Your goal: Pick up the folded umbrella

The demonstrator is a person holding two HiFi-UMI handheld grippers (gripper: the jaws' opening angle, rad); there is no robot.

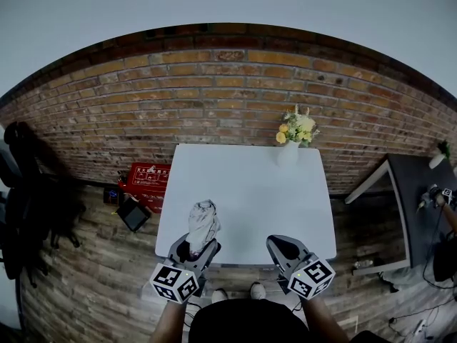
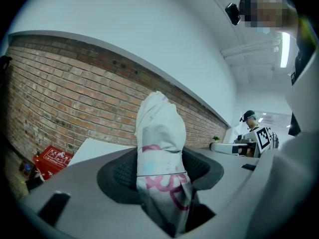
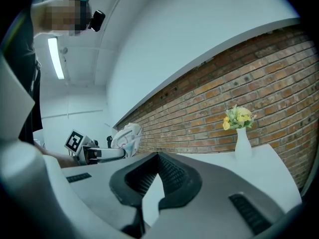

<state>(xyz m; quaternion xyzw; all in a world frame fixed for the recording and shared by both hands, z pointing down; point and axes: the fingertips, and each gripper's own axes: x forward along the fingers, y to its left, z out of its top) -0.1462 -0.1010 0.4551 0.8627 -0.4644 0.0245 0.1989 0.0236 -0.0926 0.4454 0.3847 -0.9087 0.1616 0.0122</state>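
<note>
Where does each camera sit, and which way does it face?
Head view: on the person's head, looking steeply down at the table, left gripper, right gripper, forearms, shoes.
Left gripper view: rides the left gripper, along jaws shut on the folded umbrella toward the brick wall; torso at right.
Right gripper view: rides the right gripper, along shut empty jaws toward the wall, flower vase at right; torso upper left.
Shared: all three show umbrella and wall.

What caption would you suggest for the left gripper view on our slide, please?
Left gripper gripping the folded white-and-pink umbrella between its fingers, brick wall behind.
</note>
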